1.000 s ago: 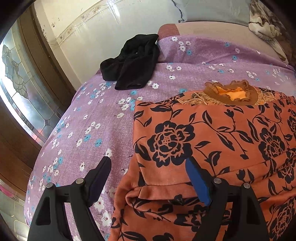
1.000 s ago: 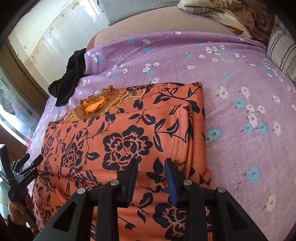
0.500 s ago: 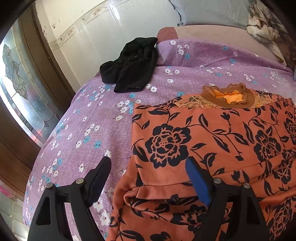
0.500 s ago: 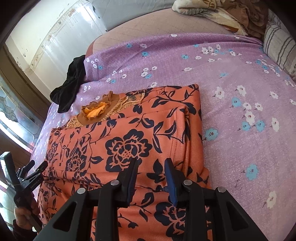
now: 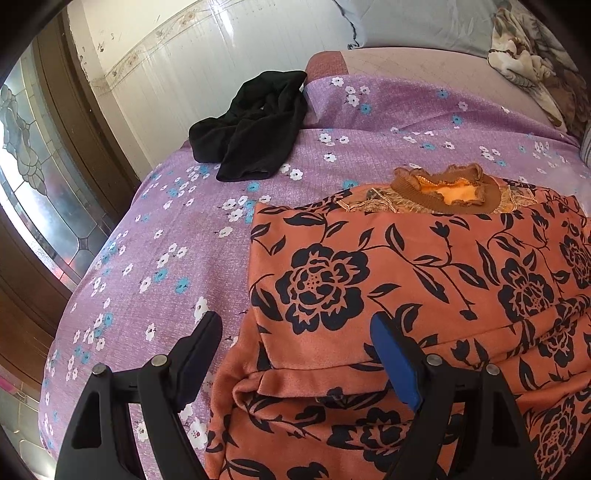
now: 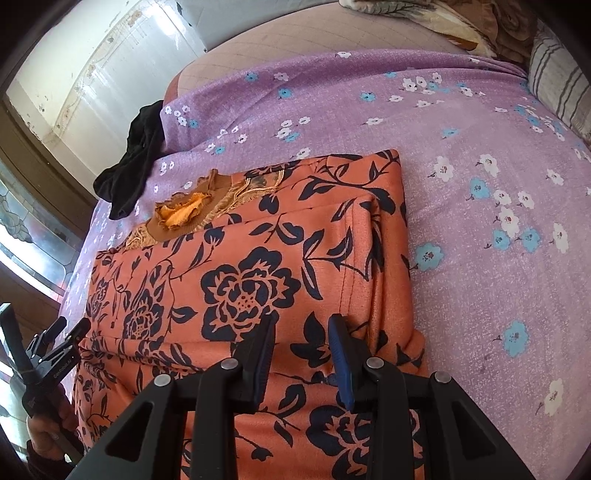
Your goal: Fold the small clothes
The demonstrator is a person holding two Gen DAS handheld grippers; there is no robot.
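An orange garment with a black flower print (image 5: pixel 424 273) lies partly folded on the purple flowered bedsheet (image 5: pixel 177 236), its brown ruffled collar (image 5: pixel 447 188) at the far end. It also shows in the right wrist view (image 6: pixel 240 280). My left gripper (image 5: pixel 295 354) is open wide and empty, low over the garment's near left corner. My right gripper (image 6: pixel 301 347) is open with a narrower gap and empty, over the folded right side near the near edge. The left gripper also shows in the right wrist view (image 6: pixel 62 332).
A crumpled black garment (image 5: pixel 255 125) lies at the sheet's far left corner, also in the right wrist view (image 6: pixel 136 158). A white wall and a stained-glass door (image 5: pixel 33 177) stand to the left. Rumpled blankets (image 6: pixel 461 18) and a striped pillow (image 6: pixel 557 81) lie at the far right.
Both grippers have drawn back a little toward me and risen, so the garment sits slightly farther off. Both stay open. The garment has not moved.
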